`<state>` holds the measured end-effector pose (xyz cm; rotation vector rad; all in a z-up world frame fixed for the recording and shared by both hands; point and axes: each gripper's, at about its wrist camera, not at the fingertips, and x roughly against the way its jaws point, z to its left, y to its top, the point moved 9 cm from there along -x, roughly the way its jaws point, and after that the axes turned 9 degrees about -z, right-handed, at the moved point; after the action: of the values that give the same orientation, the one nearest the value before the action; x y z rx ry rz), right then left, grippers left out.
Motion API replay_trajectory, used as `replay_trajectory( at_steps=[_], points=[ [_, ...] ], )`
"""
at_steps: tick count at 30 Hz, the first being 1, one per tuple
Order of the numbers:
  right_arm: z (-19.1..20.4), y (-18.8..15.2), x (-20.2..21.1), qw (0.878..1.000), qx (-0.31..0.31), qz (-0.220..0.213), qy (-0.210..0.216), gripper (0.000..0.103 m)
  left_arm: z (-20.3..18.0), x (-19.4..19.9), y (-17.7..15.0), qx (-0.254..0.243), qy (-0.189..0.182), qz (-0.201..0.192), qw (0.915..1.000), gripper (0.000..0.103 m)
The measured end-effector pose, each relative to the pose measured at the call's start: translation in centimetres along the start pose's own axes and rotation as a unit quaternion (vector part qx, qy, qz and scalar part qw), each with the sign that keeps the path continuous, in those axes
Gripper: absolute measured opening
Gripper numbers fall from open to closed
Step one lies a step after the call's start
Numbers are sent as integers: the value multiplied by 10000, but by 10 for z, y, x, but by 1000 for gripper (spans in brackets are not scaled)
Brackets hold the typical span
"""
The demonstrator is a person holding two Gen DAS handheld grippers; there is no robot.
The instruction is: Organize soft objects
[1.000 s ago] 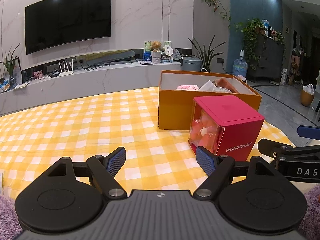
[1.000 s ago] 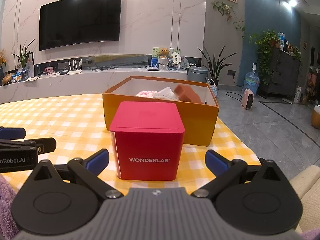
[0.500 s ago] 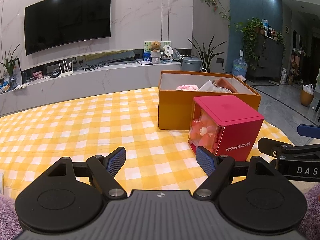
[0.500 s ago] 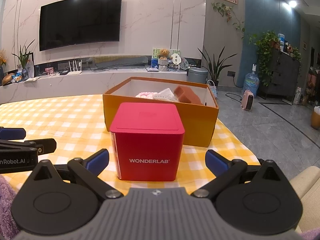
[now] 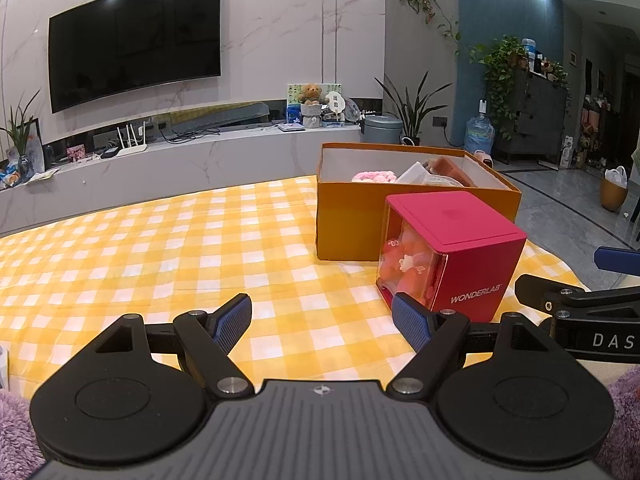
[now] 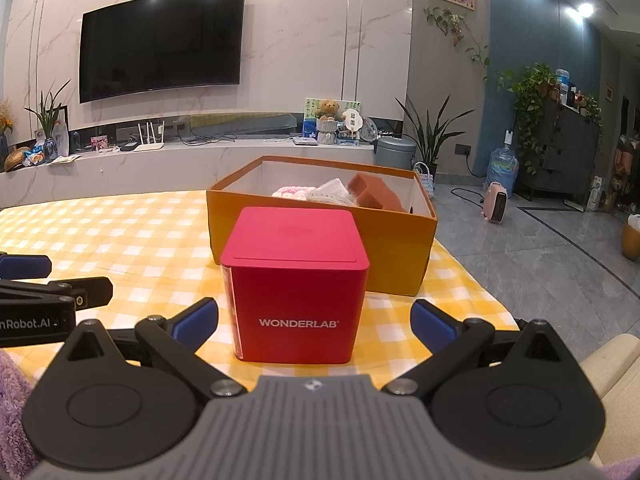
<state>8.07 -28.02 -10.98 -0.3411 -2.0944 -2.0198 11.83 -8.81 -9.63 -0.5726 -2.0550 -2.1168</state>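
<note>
Right wrist view: right claw (image 6: 314, 322) hanging wide before the red box (image 6: 296, 284), holding nothing — centring first, then closing evenly on its side walls. Left claw (image 5: 322, 326) gaping too, empty. Orange box (image 6: 392, 256) with soft things standing just behind on the bench (image 5: 140, 248) — limiting any forward push.

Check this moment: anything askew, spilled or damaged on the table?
Nothing stands out. The red WONDERLAB box sits upright on the checked cloth, the orange box holds its soft items, and both grippers, left and right, are open and empty.
</note>
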Motion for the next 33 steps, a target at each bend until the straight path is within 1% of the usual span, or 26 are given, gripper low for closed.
replay_trajectory(
  at_steps=[33],
  points=[
    [1, 0, 2, 10000, 34, 15, 2, 100, 10, -1, 3, -93, 100, -14, 9999, 93]
  ],
)
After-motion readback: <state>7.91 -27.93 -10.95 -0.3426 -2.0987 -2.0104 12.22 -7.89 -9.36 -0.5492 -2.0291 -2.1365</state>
